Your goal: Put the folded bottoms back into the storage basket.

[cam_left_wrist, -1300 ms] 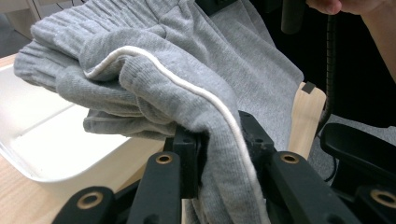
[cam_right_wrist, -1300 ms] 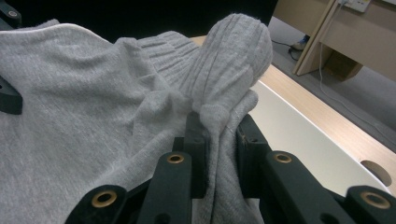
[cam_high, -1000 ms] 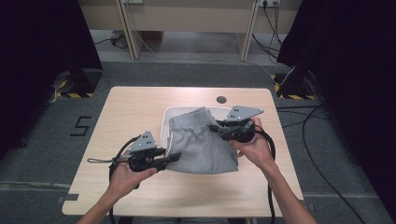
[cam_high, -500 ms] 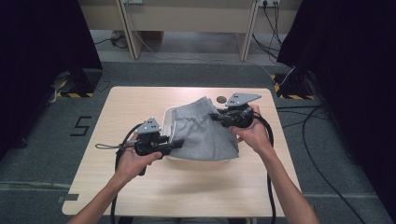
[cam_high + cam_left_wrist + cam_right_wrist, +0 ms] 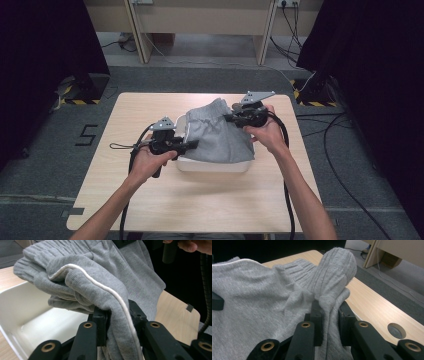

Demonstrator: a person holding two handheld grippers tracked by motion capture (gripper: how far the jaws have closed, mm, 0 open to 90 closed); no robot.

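Both grippers carried farther up the table, left gripper [image 5: 192,144] and right gripper [image 5: 227,118] each clamping one grey garment [image 5: 220,137] over one white bin [image 5: 212,165]

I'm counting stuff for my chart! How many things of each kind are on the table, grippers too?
Grey garment: 1
White bin: 1
Grippers: 2, the left gripper and the right gripper, each clamped on the garment
Total: 4
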